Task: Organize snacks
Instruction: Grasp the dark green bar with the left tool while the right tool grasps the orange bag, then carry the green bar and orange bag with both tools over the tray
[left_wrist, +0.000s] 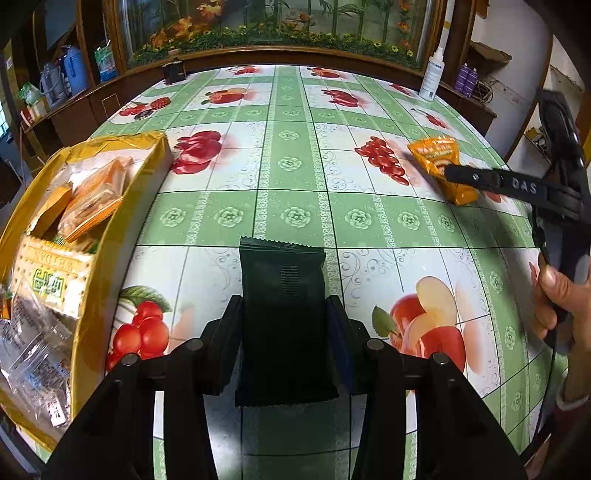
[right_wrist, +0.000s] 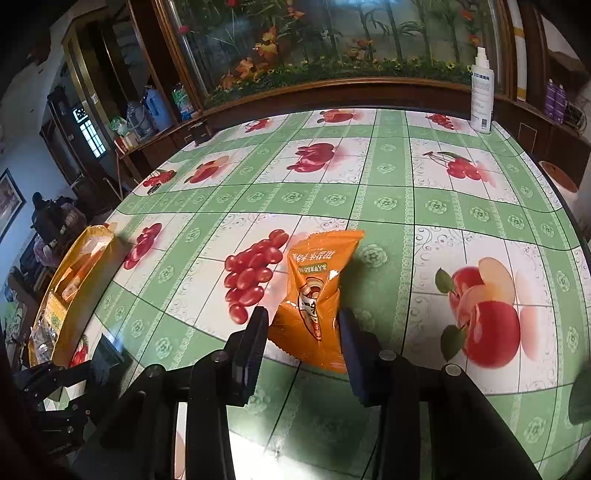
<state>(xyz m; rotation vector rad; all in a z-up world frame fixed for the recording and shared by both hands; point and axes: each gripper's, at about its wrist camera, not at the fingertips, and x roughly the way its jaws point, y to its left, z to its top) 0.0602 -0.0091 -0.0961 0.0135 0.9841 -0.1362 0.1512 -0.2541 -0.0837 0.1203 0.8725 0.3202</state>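
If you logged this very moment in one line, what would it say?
left hand-held gripper: shut on dark green packet | right hand-held gripper: shut on orange packet | yellow box: holds snacks

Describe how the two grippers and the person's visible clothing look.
Both grippers are black plastic with two flat fingers and round metal pins at the linkage joints. The left gripper has dark pads. The right gripper has bluish pads, and white letters "DAS" on its finger. A dark reddish sleeve shows.
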